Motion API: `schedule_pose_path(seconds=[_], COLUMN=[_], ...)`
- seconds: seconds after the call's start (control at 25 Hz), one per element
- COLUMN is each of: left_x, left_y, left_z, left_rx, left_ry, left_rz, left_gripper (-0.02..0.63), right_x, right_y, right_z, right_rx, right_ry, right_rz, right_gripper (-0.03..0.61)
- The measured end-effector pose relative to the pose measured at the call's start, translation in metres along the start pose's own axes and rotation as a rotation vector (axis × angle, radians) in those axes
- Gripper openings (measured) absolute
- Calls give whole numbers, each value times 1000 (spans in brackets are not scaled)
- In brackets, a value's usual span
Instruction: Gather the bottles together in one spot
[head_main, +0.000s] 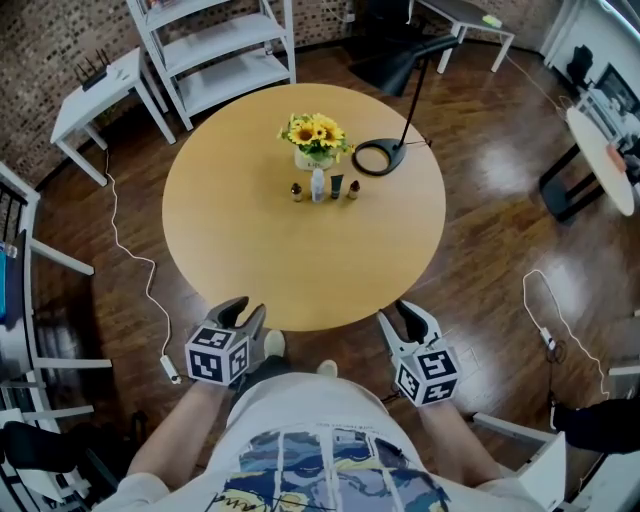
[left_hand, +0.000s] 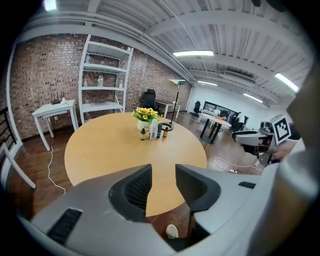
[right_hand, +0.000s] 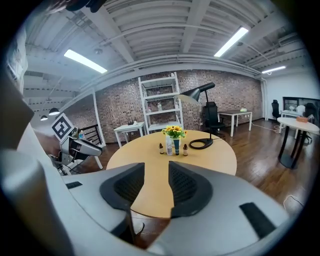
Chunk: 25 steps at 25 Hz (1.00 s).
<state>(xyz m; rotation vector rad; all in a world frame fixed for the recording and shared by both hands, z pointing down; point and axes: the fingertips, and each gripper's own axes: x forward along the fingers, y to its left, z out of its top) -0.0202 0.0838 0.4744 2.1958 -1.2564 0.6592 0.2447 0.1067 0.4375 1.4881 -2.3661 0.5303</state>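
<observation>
Several small bottles stand in a row on the far half of the round wooden table (head_main: 250, 260), just in front of a vase of sunflowers (head_main: 316, 140): a brown dropper bottle (head_main: 297, 191), a taller clear bottle (head_main: 318, 185), a dark tube (head_main: 337, 186) and another brown bottle (head_main: 353, 189). The row also shows in the left gripper view, around the clear bottle (left_hand: 153, 130), and in the right gripper view (right_hand: 169, 146). My left gripper (head_main: 243, 318) and right gripper (head_main: 410, 318) hang at the table's near edge, far from the bottles. Both are open with nothing between the jaws.
A black desk lamp with a ring base (head_main: 378, 157) stands right of the vase. Beyond the table are a white shelf unit (head_main: 220, 50) and a small white side table (head_main: 100, 90). A white cable (head_main: 130, 260) runs over the wooden floor at left. Another white table (head_main: 600, 150) is at right.
</observation>
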Motion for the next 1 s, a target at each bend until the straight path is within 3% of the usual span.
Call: schedule_pose_path(seconds=[1.0], left_x=[-17], left_y=[-21], left_z=[-37], left_rx=[25], left_ry=[48], left_rz=[52], left_gripper=[153], right_x=[-42], right_y=[-10], right_z=[-22], right_rx=[-28], right_ry=[42], right_rz=[23], right_gripper=[176])
